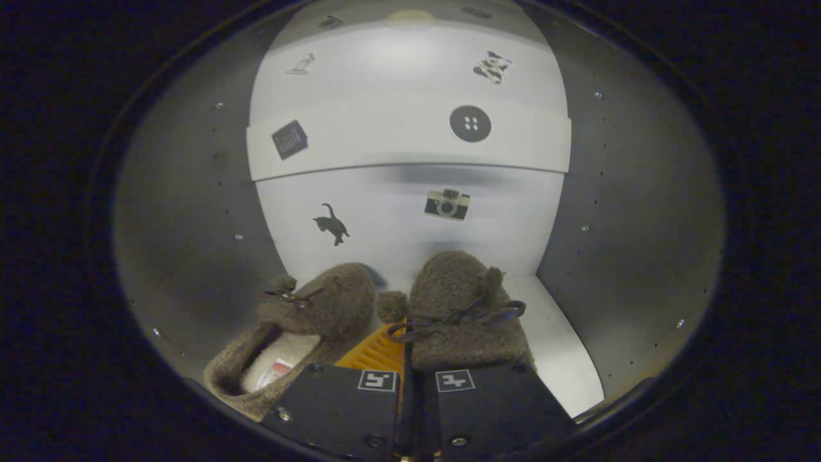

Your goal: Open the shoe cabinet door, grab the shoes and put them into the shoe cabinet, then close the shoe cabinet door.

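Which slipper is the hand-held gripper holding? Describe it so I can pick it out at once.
Look inside the white cabinet, on its floor below the shelf. Two fuzzy brown slippers sit side by side; the hand-held gripper is closed at the heel of the right slipper. That one points straight back with its bow on top, while the left slipper lies angled, showing its pale lining.

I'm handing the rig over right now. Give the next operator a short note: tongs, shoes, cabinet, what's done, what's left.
Tongs: inside the shoe cabinet, fingers nearly together; whether they pinch the right slipper's edge is hidden, so check before pulling back.
Shoes: both fuzzy brown slippers sit on the cabinet floor. Left slipper lies just ahead of the left finger, opening toward the camera. Right slipper, with a bow, is directly ahead of the fingers.
Done: door open, both slippers inside.
Left: release if holding, withdraw the tongs, close the door.
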The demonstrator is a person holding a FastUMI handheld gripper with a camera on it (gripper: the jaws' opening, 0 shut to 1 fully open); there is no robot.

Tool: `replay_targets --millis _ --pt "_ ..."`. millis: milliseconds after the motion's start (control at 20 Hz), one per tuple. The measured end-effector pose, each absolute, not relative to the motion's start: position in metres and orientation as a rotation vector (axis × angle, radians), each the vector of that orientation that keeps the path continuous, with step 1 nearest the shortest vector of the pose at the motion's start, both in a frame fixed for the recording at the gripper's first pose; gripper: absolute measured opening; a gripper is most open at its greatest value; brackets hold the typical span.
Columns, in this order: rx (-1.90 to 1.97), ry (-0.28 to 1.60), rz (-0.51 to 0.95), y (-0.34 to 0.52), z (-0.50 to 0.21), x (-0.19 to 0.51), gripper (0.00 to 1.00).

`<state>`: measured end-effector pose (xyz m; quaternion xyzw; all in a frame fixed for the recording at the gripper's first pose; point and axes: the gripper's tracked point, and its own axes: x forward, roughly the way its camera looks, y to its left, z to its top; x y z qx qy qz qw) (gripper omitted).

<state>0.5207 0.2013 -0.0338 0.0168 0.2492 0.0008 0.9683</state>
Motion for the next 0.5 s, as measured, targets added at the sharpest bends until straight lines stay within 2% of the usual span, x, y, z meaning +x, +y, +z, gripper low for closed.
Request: replay_targets --millis 200,500 --pt "0.051 0.595 0.027 0.206 -0.046 0.522 0.18" --pt "0.048 0.519 0.042 0.212 -0.023 0.493 0.71"
